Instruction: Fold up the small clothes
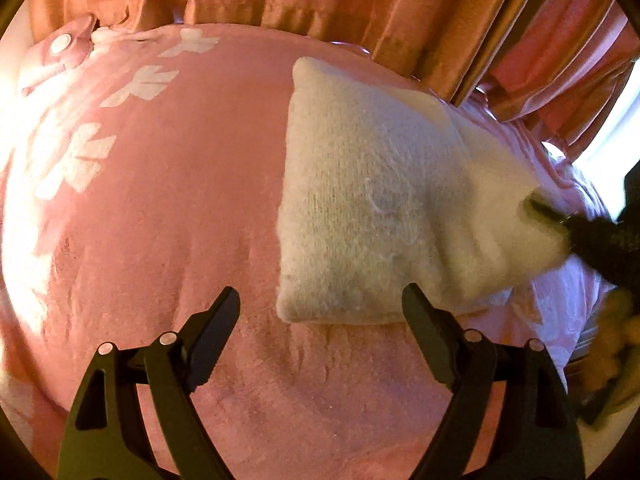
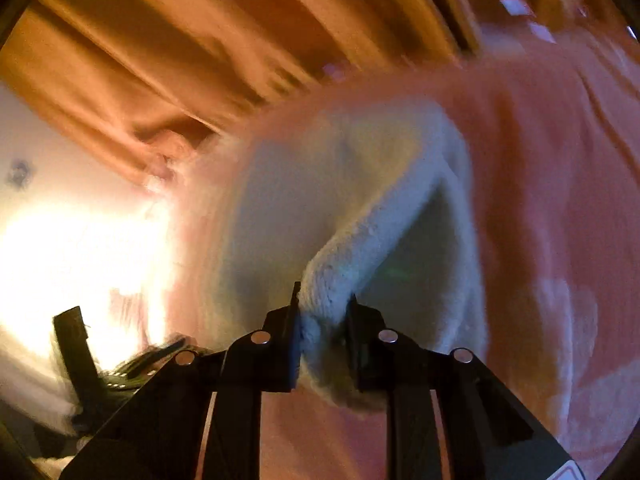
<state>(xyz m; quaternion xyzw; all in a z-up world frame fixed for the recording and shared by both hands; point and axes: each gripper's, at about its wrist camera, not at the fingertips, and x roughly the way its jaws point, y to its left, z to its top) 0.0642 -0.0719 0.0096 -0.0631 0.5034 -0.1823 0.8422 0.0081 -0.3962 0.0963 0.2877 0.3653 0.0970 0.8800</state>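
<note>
1. Toward the right edge of the pink plush bedspread (image 1: 168,216), we see the fuzzy white knitted garment (image 1: 360,208) partly lifted.
2. Our right gripper (image 2: 324,312) is clenched on its rim; fluffy knit could slip free.
3. Our left gripper (image 1: 320,308) hangs released, pinning nothing, so the garment may drag.

The left gripper (image 1: 320,304) hovers pointing steeply downward, its jaws spread wide with nothing between them. The right gripper (image 2: 323,308), tilted less steeply, is clamped on a bunched fold of the white garment (image 2: 340,208), apparently lifting it.
</note>
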